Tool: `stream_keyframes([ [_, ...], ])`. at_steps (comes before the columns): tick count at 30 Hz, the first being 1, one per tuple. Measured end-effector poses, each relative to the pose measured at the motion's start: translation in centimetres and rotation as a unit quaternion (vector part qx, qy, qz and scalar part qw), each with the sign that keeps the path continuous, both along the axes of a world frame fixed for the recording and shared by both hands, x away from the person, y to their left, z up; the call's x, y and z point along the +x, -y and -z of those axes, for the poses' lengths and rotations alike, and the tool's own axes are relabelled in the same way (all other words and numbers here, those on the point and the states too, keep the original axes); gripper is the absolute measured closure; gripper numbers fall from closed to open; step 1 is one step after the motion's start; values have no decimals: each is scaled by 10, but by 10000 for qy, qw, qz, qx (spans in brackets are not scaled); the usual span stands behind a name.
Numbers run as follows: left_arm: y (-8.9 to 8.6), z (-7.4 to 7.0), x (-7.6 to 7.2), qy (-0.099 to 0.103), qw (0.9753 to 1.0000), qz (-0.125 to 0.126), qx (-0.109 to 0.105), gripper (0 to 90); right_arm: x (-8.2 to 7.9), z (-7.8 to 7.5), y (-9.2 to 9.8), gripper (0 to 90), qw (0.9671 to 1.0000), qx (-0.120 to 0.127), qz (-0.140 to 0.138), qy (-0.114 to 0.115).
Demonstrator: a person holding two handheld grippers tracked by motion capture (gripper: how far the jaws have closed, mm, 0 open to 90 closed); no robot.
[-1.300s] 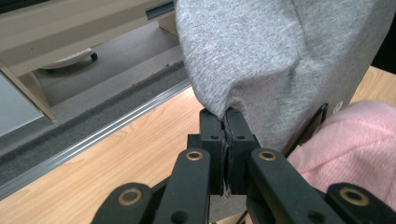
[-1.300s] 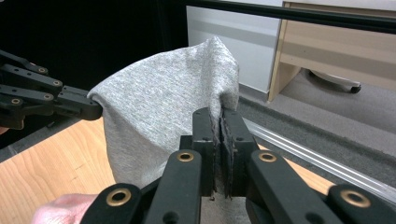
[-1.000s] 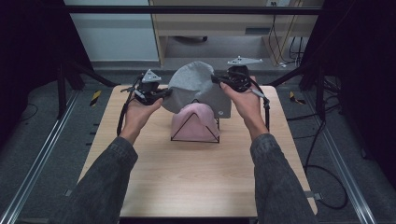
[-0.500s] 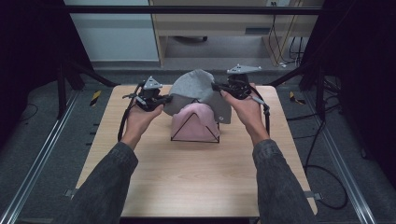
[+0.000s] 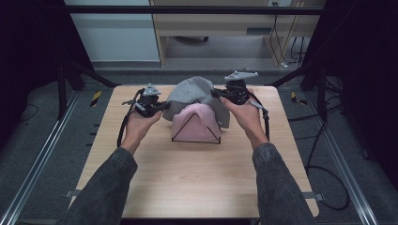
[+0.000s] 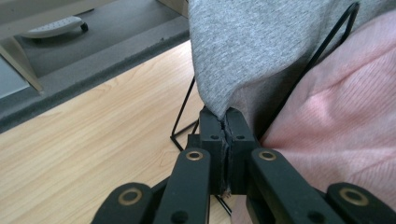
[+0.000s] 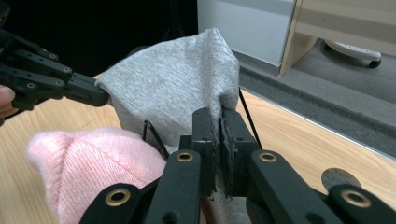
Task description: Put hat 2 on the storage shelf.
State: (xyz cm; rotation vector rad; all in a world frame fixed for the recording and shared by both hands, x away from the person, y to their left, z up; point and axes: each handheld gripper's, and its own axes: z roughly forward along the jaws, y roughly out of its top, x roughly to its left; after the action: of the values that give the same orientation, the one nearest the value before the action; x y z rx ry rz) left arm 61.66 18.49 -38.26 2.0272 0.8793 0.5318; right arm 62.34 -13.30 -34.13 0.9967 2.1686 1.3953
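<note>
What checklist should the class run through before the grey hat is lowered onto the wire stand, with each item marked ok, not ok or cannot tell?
1. Left gripper shut on the grey hat hem: ok.
2. Right gripper shut on the opposite hem: ok.
3. Hat opening spread between the two grippers: ok.
4. Wire stand upright on the table: ok.
5. Pink hat already seated on the front of the stand: ok.
6. Grey hat centred over a free peg behind the pink hat: cannot tell, the fabric hides it.
</note>
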Motion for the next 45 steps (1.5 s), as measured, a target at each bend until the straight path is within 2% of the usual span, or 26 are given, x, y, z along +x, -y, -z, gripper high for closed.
stream_keyframes([
  [12, -7, 15, -3, -131, 9999, -50, 97, 879, 0, 9, -8, 852, 9997, -235, -54, -103],
  [23, -7, 26, -3, -254, 9996, -43, 106, 878, 1, 21, -8, 851, 9993, -267, -38, -275],
  [27, -7, 29, -4, -308, 9994, -19, 148, 878, 1, 22, -9, 846, 9992, -304, -50, -272],
  [42, -7, 34, -8, -355, 9994, -24, 34, 877, -2, 24, -6, 852, 9985, -412, 5, -353],
  [45, -7, 35, -9, -393, 9992, -9, 87, 876, -4, 25, -3, 855, 9984, -422, 15, -363],
])
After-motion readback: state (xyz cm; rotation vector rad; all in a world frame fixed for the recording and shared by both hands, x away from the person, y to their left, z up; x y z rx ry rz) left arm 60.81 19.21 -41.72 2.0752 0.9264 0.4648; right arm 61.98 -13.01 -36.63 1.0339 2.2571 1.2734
